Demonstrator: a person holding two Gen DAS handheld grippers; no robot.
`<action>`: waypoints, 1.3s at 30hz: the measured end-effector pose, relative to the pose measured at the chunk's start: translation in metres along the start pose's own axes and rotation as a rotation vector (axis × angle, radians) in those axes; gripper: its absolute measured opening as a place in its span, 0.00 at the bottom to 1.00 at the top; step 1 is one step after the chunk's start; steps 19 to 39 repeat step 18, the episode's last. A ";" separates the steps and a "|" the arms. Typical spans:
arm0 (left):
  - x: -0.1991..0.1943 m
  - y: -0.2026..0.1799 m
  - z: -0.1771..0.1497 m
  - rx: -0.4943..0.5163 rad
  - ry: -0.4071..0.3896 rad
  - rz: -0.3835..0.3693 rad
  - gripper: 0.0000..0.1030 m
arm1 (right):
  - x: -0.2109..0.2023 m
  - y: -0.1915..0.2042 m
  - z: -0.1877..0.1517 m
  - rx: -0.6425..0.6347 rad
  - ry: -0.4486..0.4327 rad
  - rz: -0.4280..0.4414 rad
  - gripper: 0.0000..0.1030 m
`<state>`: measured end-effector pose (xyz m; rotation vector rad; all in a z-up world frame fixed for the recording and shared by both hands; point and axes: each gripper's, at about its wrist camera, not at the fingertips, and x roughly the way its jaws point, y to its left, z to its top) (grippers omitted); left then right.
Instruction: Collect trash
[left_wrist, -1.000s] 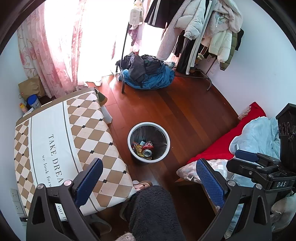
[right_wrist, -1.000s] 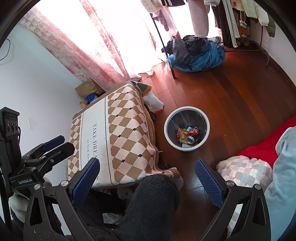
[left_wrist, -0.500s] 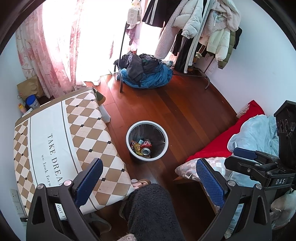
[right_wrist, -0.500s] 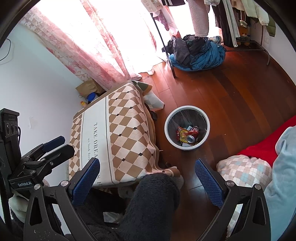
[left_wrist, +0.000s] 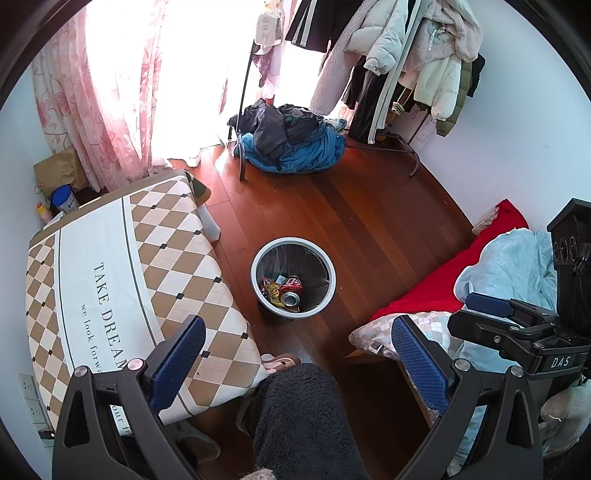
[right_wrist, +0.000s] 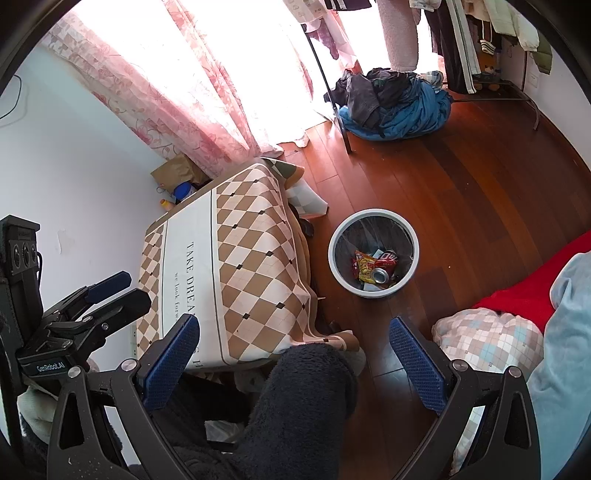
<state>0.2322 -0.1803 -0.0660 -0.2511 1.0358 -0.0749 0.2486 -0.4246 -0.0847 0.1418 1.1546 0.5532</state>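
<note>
we hold both tongs high over the room, the left tongs (left_wrist: 297, 354) and the right tongs (right_wrist: 293, 350) each spread wide with nothing between the blue pads. the trash bin (right_wrist: 373, 253) stands on the wooden floor (right_wrist: 461, 177) between the checked surface (right_wrist: 236, 266) on the left and the bed (left_wrist: 443, 291) on the right; a red can (right_wrist: 386, 256), a silver can end and a snack wrapper (right_wrist: 364, 267) lie in its bottom. no loose trash shows on the surface or floor, so we judge the collecting nearly done; a slow sweep for strays seems wise. against the earlier frames, the left view has drifted slightly, the bin sitting a touch lower-left; the right view barely changes.
</note>
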 end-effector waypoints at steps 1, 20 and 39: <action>0.000 0.000 0.000 0.001 0.000 0.000 1.00 | 0.000 0.000 0.000 0.000 0.000 -0.001 1.00; -0.001 -0.003 -0.009 0.000 -0.010 0.002 1.00 | 0.000 0.002 0.001 0.002 0.000 -0.003 1.00; -0.001 -0.003 -0.009 0.000 -0.010 0.002 1.00 | 0.000 0.002 0.001 0.002 0.000 -0.003 1.00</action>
